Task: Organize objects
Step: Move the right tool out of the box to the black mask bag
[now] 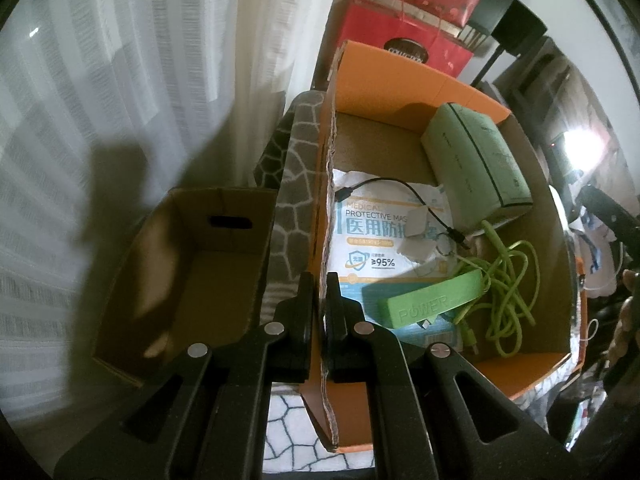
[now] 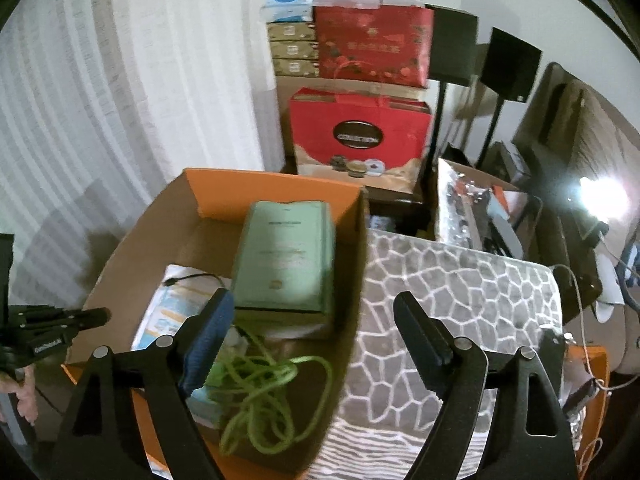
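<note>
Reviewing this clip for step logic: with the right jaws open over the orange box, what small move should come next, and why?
Probably draw the right gripper back out of the orange box. Its jaws stand wide with nothing between them, above the green cable, and the pale green box lies inside. The left gripper is clamped on the box's wall, steadying it.

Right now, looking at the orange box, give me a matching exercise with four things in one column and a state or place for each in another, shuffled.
Things:
1. left gripper
2. right gripper
3. green cable
4. pale green box

States or places:
A. jaws wide open, nothing between them
B. lying tangled in the near right of the orange box
C. clamped on the orange box's cardboard wall
D. leaning at the orange box's far end

Pairs: 1-C, 2-A, 3-B, 4-D
</note>
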A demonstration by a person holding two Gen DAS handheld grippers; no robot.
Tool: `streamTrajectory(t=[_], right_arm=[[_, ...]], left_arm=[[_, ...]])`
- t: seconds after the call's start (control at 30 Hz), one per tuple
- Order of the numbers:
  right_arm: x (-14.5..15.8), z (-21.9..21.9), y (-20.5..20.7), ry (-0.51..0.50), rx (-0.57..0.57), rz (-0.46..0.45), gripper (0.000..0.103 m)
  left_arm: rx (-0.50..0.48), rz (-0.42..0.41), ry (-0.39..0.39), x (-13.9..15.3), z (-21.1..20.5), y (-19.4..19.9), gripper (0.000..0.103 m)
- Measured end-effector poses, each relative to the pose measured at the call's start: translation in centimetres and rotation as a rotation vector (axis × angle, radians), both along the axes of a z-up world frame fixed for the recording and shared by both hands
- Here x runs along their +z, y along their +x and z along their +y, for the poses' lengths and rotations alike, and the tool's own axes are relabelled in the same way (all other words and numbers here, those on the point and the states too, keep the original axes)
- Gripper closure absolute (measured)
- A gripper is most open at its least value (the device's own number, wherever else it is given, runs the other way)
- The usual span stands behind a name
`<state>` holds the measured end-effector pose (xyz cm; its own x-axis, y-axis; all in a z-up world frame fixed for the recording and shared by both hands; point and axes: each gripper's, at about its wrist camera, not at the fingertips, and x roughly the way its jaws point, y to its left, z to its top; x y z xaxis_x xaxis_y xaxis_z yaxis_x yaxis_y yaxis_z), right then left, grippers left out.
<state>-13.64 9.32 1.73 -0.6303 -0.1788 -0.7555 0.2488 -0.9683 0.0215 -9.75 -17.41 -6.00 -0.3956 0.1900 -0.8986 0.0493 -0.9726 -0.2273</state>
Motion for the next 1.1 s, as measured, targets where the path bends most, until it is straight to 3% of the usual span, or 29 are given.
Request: streamTrajectory(t=[0.6,1.1], right_arm=[[0.0,8.2,0.9,0.018,-0.170,0.020,0.019],[-2.5,15.6,1.9,0.007,-0.315,-0.014,0.019]], left_arm=[[0.004,-0.004,-0.010,-0.2,0.2,0.0,0.098],[0.004,-0.004,-0.013,-0.4,0.2,0.1,0.097]])
